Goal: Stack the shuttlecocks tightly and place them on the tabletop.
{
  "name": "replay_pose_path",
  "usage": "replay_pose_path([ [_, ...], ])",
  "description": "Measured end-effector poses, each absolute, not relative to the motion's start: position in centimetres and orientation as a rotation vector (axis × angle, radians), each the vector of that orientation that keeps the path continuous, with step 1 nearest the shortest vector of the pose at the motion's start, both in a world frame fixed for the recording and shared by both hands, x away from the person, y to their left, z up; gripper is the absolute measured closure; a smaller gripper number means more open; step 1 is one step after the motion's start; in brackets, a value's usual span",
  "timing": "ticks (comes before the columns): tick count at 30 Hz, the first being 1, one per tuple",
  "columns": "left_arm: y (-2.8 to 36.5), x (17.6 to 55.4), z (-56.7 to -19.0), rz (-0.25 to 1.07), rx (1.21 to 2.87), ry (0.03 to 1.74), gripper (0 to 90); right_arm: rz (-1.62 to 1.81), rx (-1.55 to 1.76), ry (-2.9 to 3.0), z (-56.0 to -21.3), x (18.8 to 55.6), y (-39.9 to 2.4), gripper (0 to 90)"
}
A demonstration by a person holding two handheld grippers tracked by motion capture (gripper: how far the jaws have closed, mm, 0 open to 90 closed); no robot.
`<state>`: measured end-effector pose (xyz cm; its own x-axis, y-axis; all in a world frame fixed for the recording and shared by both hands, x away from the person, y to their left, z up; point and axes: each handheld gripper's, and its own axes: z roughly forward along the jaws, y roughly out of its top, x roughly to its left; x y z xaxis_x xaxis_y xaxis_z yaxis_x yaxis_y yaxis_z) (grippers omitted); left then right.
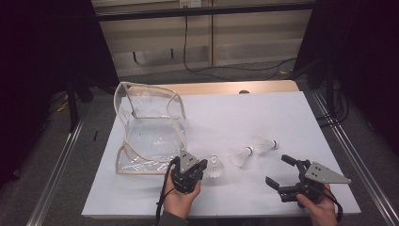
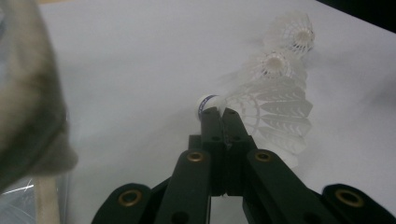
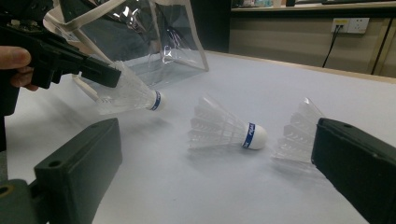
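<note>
Left gripper (image 1: 201, 165): jaws pressing together, pinching feather skirt edge of nearest shuttlecock (image 1: 215, 166), holding it just above white table sheet (image 1: 244, 113). Right gripper (image 1: 281, 169): jaws standing spread, gripping nothing. Two more shuttlecocks, middle one (image 1: 242, 155) and far one (image 1: 265, 144), lying on sheet between grippers. Clear plastic bag (image 1: 148, 129) standing open beside left gripper.

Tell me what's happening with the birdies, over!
Left gripper shut on nearest shuttlecock, gripping its feather skirt. Right gripper open, empty. Two more shuttlecocks lying on the table. Clear bag open nearby. Nothing blocking.
</note>
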<state>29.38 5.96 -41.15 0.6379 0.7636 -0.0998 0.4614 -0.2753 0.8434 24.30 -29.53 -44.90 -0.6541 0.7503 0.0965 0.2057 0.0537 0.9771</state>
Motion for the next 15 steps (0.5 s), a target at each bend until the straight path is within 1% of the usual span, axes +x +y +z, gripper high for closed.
replay_pose_path([
  [15, 4.7, 29.6, -39.6, 0.389, 1.852, 1.001, 90.0, 1.636, 0.964, 1.887, -44.9, 24.3, -29.7, 1.3],
])
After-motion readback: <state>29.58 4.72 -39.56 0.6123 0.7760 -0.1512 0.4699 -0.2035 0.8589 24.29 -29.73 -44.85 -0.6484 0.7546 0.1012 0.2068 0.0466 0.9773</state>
